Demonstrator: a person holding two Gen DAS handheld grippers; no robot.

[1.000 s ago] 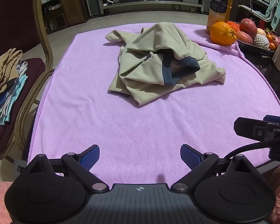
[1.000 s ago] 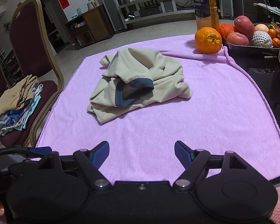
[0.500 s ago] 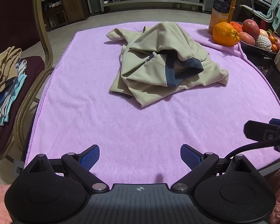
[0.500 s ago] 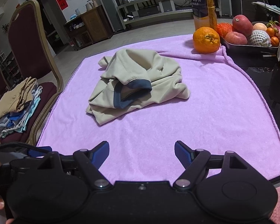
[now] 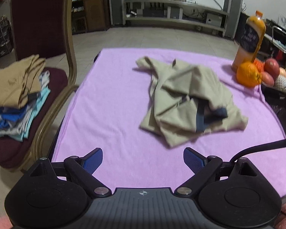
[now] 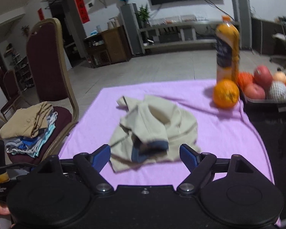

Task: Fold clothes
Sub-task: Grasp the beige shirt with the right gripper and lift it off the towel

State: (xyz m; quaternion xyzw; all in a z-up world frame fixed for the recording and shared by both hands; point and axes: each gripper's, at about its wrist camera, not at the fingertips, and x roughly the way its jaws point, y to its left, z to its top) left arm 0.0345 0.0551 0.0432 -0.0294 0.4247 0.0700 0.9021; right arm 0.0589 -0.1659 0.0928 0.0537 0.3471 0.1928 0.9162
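Purple towel (image 5: 108, 103) is carrying a crumpled shirt (image 5: 188, 103) at twelve o'clock; I'm judging it light and limp, best pinched at a hem corner. Left gripper (image 5: 143, 158) and right gripper (image 6: 145, 155) are gaping, holding nothing.

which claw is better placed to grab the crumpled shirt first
Right, probably. The right claw is open with the crumpled beige shirt with navy trim framed between its blue fingers, near edge close. The left claw, also open, shows bare purple towel ahead of it.
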